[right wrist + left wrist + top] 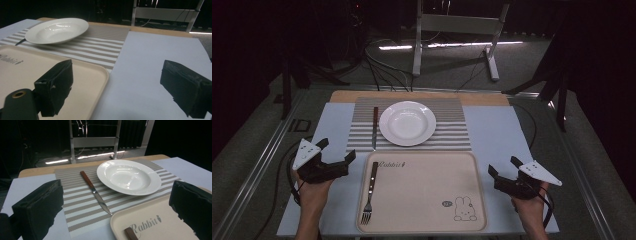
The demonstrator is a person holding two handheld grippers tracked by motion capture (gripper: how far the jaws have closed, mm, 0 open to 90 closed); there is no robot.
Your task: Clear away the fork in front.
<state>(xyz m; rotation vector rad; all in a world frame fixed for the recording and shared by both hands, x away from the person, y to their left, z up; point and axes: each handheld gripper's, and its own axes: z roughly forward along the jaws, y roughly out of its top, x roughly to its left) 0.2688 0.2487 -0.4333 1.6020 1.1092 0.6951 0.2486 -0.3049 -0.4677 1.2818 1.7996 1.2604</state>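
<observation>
Evidently nothing is gripped yet: the left gripper [336, 151] and right gripper [503, 167] hover with jaws spread either side of the tray [427, 197]. The fork [369, 192] lies at its left edge; next, the left gripper should straddle its handle.

On the desk [502, 130] a placemat [452, 137] lies at the far middle, with a plate [407, 123] on it and a knife [374, 127] just left of the plate, also on the placemat. Nearer the person, touching the placemat's near edge, sits a tray [427, 195]. A fork [370, 192] lies in the tray along its left side. The left claw [337, 152] is left of the tray, the right claw [504, 167] right of it.
</observation>
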